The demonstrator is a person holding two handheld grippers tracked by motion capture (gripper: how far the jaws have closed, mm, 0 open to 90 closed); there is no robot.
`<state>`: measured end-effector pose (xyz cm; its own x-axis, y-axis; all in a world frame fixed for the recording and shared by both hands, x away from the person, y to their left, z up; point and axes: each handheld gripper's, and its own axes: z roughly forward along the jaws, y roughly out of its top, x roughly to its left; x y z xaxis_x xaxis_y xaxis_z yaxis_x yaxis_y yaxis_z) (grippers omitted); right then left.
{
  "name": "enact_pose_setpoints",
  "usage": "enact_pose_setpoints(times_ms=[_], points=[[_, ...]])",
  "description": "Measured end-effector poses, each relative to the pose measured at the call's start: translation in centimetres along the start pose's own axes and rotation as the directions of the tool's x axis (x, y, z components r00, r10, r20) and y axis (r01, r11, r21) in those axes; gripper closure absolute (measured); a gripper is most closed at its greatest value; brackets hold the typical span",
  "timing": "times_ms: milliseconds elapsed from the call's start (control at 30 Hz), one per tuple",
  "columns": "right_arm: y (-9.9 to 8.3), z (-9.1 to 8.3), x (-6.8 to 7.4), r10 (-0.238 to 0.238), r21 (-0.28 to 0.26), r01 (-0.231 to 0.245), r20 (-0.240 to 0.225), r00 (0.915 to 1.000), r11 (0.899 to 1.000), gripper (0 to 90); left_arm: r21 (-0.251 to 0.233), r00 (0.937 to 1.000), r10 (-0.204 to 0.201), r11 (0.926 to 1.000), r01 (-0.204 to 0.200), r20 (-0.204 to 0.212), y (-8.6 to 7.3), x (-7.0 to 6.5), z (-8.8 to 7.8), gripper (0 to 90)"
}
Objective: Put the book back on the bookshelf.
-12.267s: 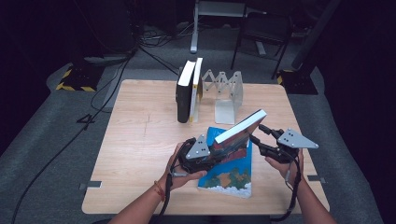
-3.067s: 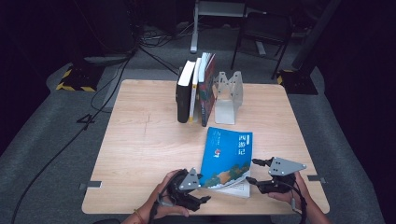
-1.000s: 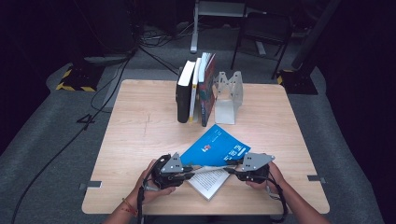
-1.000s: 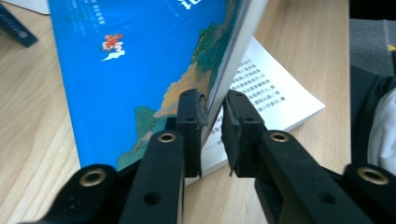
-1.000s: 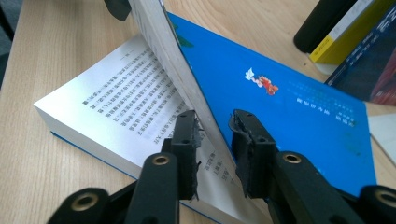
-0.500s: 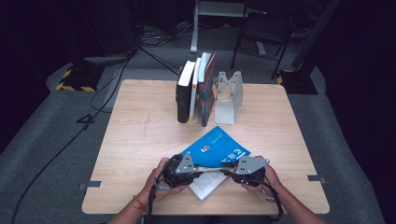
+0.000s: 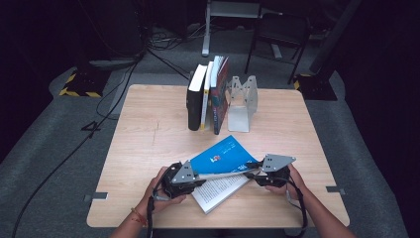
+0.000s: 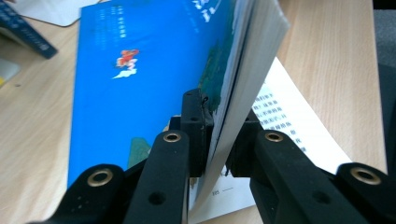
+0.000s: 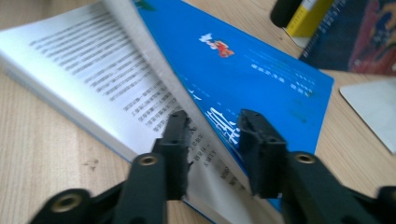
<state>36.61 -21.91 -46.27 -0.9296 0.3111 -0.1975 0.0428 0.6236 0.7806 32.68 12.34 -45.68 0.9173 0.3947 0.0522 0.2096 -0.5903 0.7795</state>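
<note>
An open book (image 7: 223, 171) lies at the table's (image 7: 148, 124) near edge between two grippers; behind it, upright books (image 7: 207, 96) stand left of a bookend (image 7: 242, 101).

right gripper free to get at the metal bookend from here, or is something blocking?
Probably not yet. The right gripper has the blue book's lifted cover between its jaws. The table toward the bookend looks bare, so letting go should suffice.
</note>
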Motion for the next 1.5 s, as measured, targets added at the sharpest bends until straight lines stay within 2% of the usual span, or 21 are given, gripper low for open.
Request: enact_pose_setpoints(times_ms=[167, 233, 367, 467, 500, 533, 600, 667, 733, 800, 867, 933, 1000, 1033, 1067, 1100, 1267, 1300, 1333, 1433, 1500], points=[[1.0, 0.2, 0.8, -0.065, 0.014, 0.065, 0.003, 0.9979, 0.998, 78.4, -0.022, 0.9991, -0.042, 0.9989, 0.042, -0.008, 0.0, 2.0, 0.2, 74.9], [0.8, -0.5, 0.0, 0.001, 0.004, -0.001, 0.009, 1.0000, 1.000, 78.4, -0.032, 0.9996, -0.029, 0.9991, 0.028, -0.007, 0.8, 2.5, 0.8, 74.1], [0.3, -1.6, 0.2, 0.018, 0.025, -0.018, 0.031, 0.9993, 1.000, 79.0, -0.024, 0.9996, -0.022, 0.9995, 0.022, 0.020, 1.4, 2.8, 2.2, 71.3], [0.1, -2.4, 0.5, 0.023, 0.026, -0.024, 0.045, 0.9987, 0.999, 79.0, -0.020, 0.9995, -0.027, 0.9994, 0.027, -0.016, 1.9, 2.1, 2.5, 60.7], [0.1, -2.6, 0.5, 0.031, 0.021, -0.032, 0.046, 0.9985, 0.999, 78.8, -0.007, 0.9994, -0.019, 0.9998, 0.019, -0.029, 2.6, 1.3, 2.4, 60.7], [0.2, -2.9, 0.6, 0.053, 0.008, -0.054, 0.051, 0.9973, 0.999, 78.6, 0.014, 0.9991, 0.010, 0.9999, -0.010, -0.042, 3.1, 0.7, 2.2, 53.3], [0.3, -2.9, 0.9, 0.041, 0.015, -0.042, 0.061, 0.9973, 0.999, 78.5, 0.037, 0.9964, 0.048, 0.9983, -0.045, -0.070, 4.0, -0.8, 2.1, 52.6], [0.5, -2.9, 1.2, 0.024, 0.024, -0.026, 0.075, 0.9969, 0.999, 78.4, 0.028, 0.9965, 0.036, 0.9990, -0.034, -0.075, 4.6, -1.7, 2.3, 52.9], [0.7, -3.0, 1.4, 0.003, 0.039, -0.006, 0.082, 0.9967, 0.999, 78.3, 0.049, 0.9946, 0.055, 0.9975, -0.051, -0.088, 5.0, -2.1, 2.6, 54.7], [1.1, -2.9, 1.7, -0.032, 0.061, 0.027, 0.089, 0.9955, 0.998, 77.7, 0.060, 0.9926, 0.059, 0.9968, -0.053, -0.106, 5.0, -2.1, 2.9, 70.8], [1.1, -2.8, 1.7, -0.038, 0.068, 0.032, 0.089, 0.9953, 0.997, 77.2, 0.072, 0.9943, 0.058, 0.9961, -0.051, -0.090, 4.7, -1.8, 3.1, 72.7], [1.1, -2.7, 1.6, -0.049, 0.065, 0.044, 0.080, 0.9956, 0.997, 75.2, 0.088, 0.9920, 0.092, 0.9925, -0.085, -0.086, 4.4, -1.9, 3.3, 76.3], [0.8, -2.6, 1.3, -0.028, 0.040, 0.025, 0.090, 0.9956, 0.999, 61.3, 0.109, 0.9928, 0.101, 0.9896, -0.094, -0.064, 3.8, -1.8, 3.4, 79.2], [0.8, -2.6, 1.3, -0.028, 0.040, 0.025, 0.090, 0.9956, 0.999, 61.3, 0.109, 0.9928, 0.101, 0.9896, -0.094, -0.064, 3.8, -1.8, 3.4, 80.2], [0.3, -2.7, 0.5, 0.024, 0.012, -0.025, 0.090, 0.9956, 1.000, 52.9, 0.099, 0.9933, 0.097, 0.9910, -0.090, -0.063, 3.5, -1.7, 3.1, 80.4], [-0.1, -2.9, 0.1, 0.046, -0.003, -0.046, 0.074, 0.9962, 0.999, 51.2, 0.094, 0.9935, 0.095, 0.9916, -0.089, -0.062, 3.4, -1.6, 3.1, 80.3], [-1.4, -3.0, -1.1, 0.087, -0.005, -0.087, 0.032, 0.9957, 0.996, 61.1, 0.094, 0.9963, 0.074, 0.9932, -0.069, -0.045, 2.5, -1.3, 2.5, 79.7], [-1.6, -3.0, -1.1, 0.078, -0.007, -0.078, 0.004, 0.9970, 0.997, 63.9, 0.093, 0.9971, 0.067, 0.9937, -0.063, -0.037, 2.1, -1.1, 2.4, 79.7], [-1.6, -2.8, -0.9, 0.030, 0.002, -0.030, -0.016, 0.9994, 1.000, 68.6, 0.091, 0.9977, 0.058, 0.9943, -0.055, -0.034, 2.0, -0.9, 2.2, 78.8], [-0.8, -2.8, -0.2, -0.030, -0.006, 0.030, -0.013, 0.9995, 1.000, 72.8, 0.075, 0.9989, 0.017, 0.9971, -0.014, -0.043, 1.7, -0.6, 1.5, 72.3], [-0.4, -2.9, 0.1, -0.043, -0.015, 0.043, -0.010, 0.9990, 0.999, 74.6, 0.079, 0.9980, 0.018, 0.9968, -0.014, -0.060, 1.8, -0.8, 1.0, 69.3]])
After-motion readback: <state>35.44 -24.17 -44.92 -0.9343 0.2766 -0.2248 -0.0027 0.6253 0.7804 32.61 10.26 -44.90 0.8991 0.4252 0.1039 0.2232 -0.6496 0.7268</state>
